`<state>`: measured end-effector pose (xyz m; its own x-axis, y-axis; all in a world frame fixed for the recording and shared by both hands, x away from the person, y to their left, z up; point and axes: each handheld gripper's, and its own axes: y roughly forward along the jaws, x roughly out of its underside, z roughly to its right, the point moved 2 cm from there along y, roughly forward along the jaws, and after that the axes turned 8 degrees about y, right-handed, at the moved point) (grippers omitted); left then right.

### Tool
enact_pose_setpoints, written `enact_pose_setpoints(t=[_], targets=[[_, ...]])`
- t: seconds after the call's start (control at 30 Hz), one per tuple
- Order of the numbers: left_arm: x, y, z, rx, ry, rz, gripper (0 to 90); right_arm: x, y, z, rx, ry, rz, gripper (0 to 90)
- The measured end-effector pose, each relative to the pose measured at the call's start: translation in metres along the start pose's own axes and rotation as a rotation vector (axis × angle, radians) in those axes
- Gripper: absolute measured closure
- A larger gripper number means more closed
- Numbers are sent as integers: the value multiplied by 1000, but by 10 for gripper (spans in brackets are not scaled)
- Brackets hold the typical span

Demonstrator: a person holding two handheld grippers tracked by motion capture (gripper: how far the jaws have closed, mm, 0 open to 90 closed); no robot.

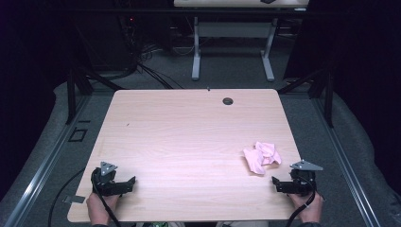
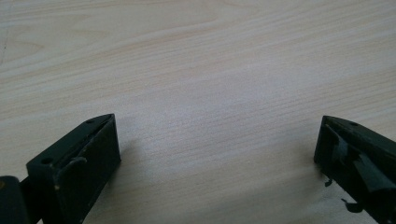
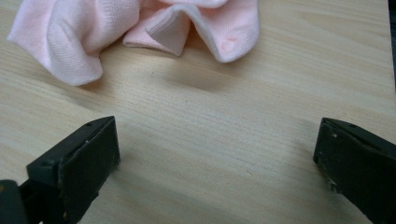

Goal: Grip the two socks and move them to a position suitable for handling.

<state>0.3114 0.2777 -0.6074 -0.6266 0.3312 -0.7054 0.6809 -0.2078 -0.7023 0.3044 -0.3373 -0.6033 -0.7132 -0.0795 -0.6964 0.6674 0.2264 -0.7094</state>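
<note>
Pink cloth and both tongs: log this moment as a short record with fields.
cloth: pink cloth, crumpled, lying on the right part of the wooden table
left tongs: left tongs open, nothing between the jaws, low over bare wood near the front edge
right tongs: right tongs open, just short of the cloth, apart from it
held: nothing

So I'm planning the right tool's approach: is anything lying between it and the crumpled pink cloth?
Nothing visible. The right tool has its jaws open and apart from the pink cloth, with bare wooden table between them. In the high view the cloth lies just beyond that tool.
</note>
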Motion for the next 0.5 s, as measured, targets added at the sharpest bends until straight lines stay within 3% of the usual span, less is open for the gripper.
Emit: enact_pose_setpoints(t=[0.3,0.37,0.5], targets=[[0,0,0,-3,-1,-3,0,-3,0,0,-3,5,-23,0],[0,0,0,-3,-1,-3,0,-5,-1,2,-26,22,-31,0],[0,0,0,-3,-1,-3,0,-14,-16,-4,-52,28,-7,0]])
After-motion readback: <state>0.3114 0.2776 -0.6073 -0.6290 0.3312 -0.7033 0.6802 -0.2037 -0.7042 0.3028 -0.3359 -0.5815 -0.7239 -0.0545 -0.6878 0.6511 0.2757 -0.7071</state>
